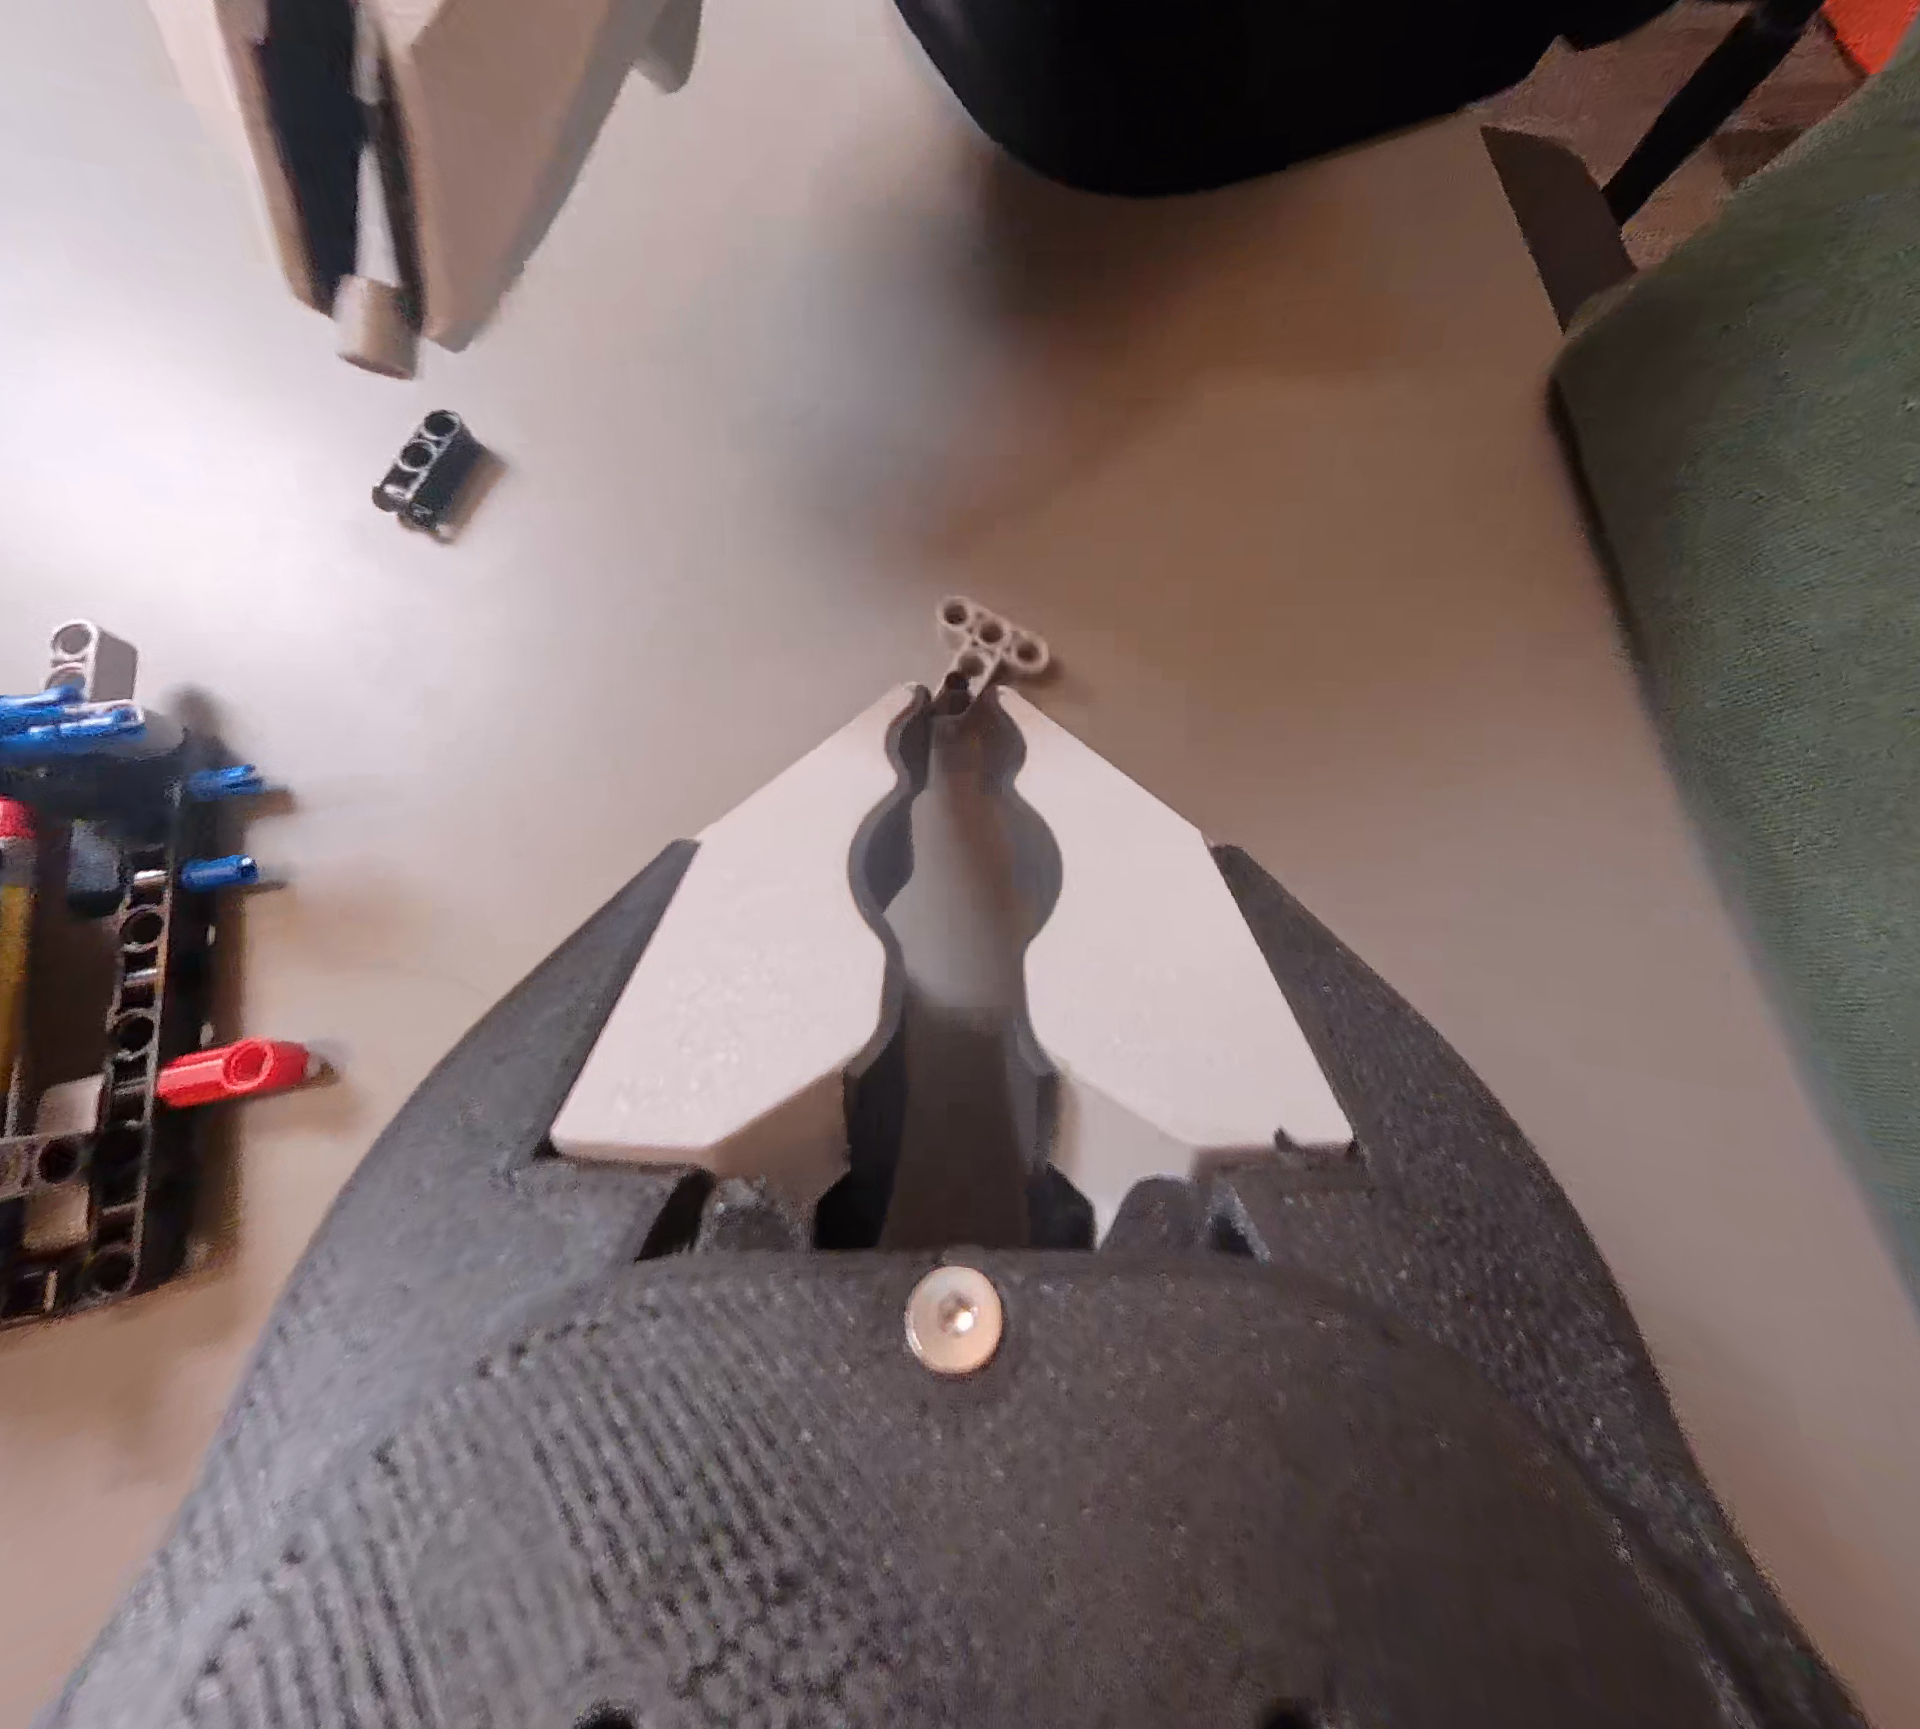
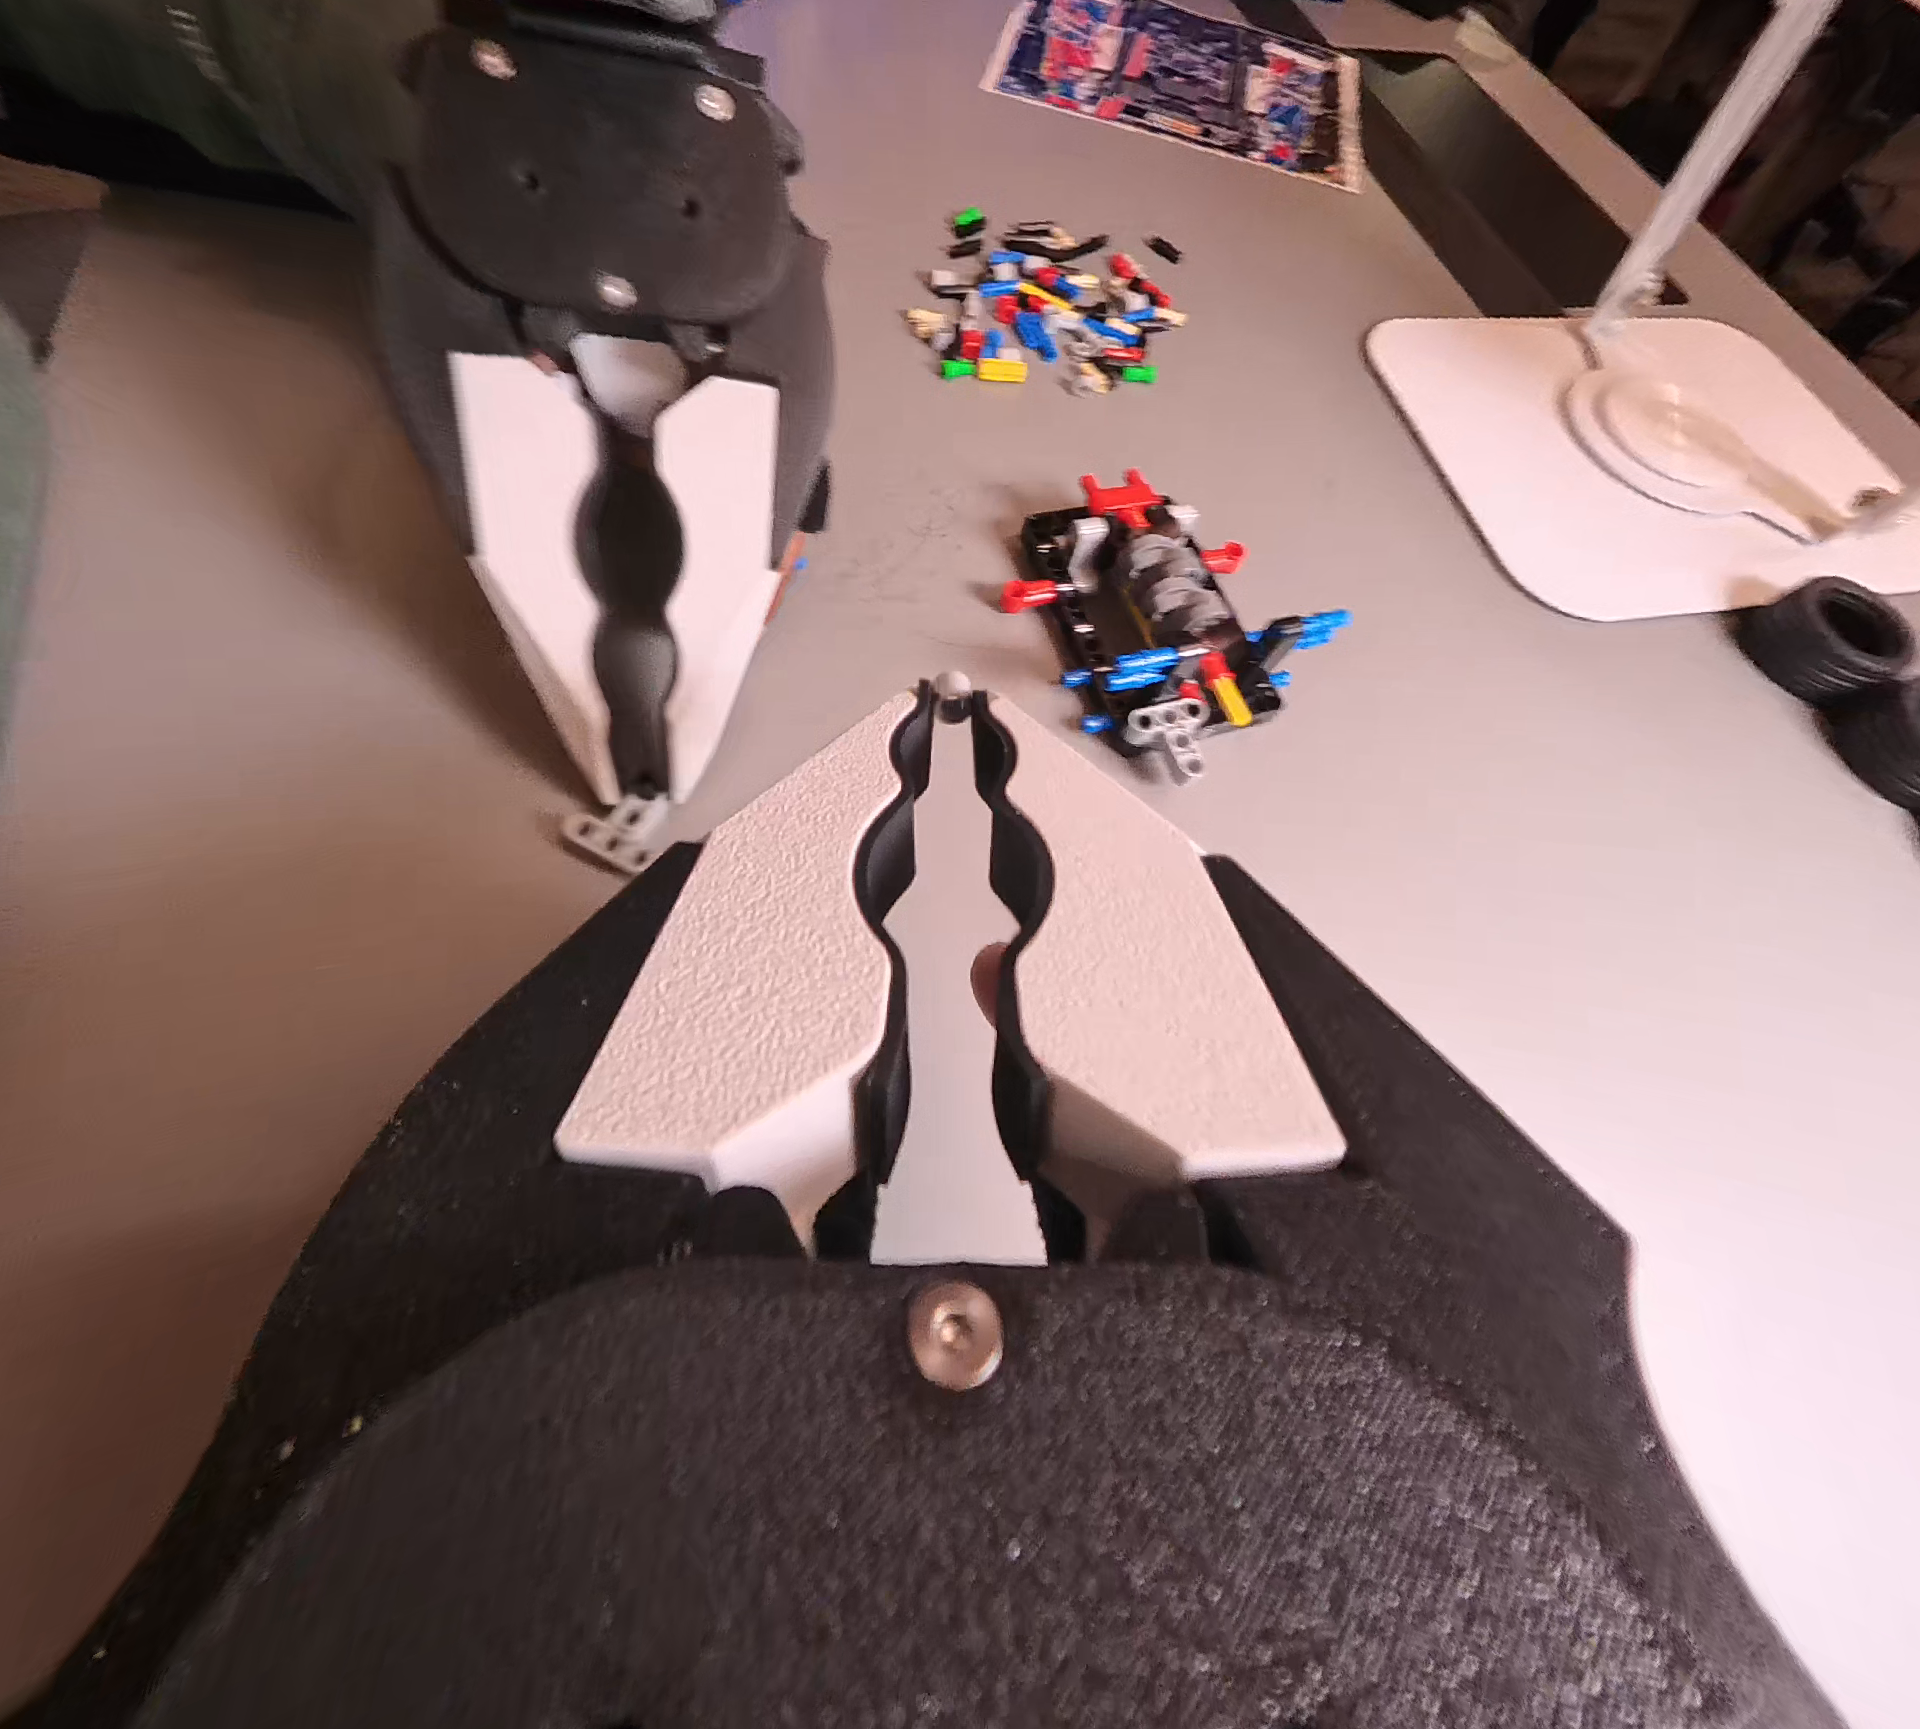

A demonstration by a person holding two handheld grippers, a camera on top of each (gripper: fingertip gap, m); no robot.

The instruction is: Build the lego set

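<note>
1. The left gripper (image 1: 956,692) is closed on the stem of a light grey T-shaped beam (image 1: 992,640); the crossbar juts past the tips, low over the table (image 1: 1195,453). In the right wrist view the same beam (image 2: 620,825) touches or nearly touches the tabletop beneath the downward-pointing left gripper (image 2: 636,791).
2. The right gripper (image 2: 951,700) pinches a small grey round-ended pin (image 2: 950,684) at its very tips. Seen from the left wrist view, this gripper (image 1: 374,318) hangs above the table with the pin (image 1: 376,329) sticking out below.
3. A small black connector (image 1: 431,474) lies loose just beyond that pin.
4. Farther out sits the partly built chassis (image 2: 1153,619), a black frame with a grey gear block, red and blue pins and another grey T-shaped piece at its near end. Its long axis runs diagonally, from near right to far left in the right wrist view.
5. Beyond it lies a pile of loose pieces (image 2: 1049,308), then the instruction sheet (image 2: 1174,79); black tyres (image 2: 1839,640) wait at the right.
6. My judgement: the build is early. The frame core exists, but the wheels, many parts and the two held pieces remain unattached.
</note>
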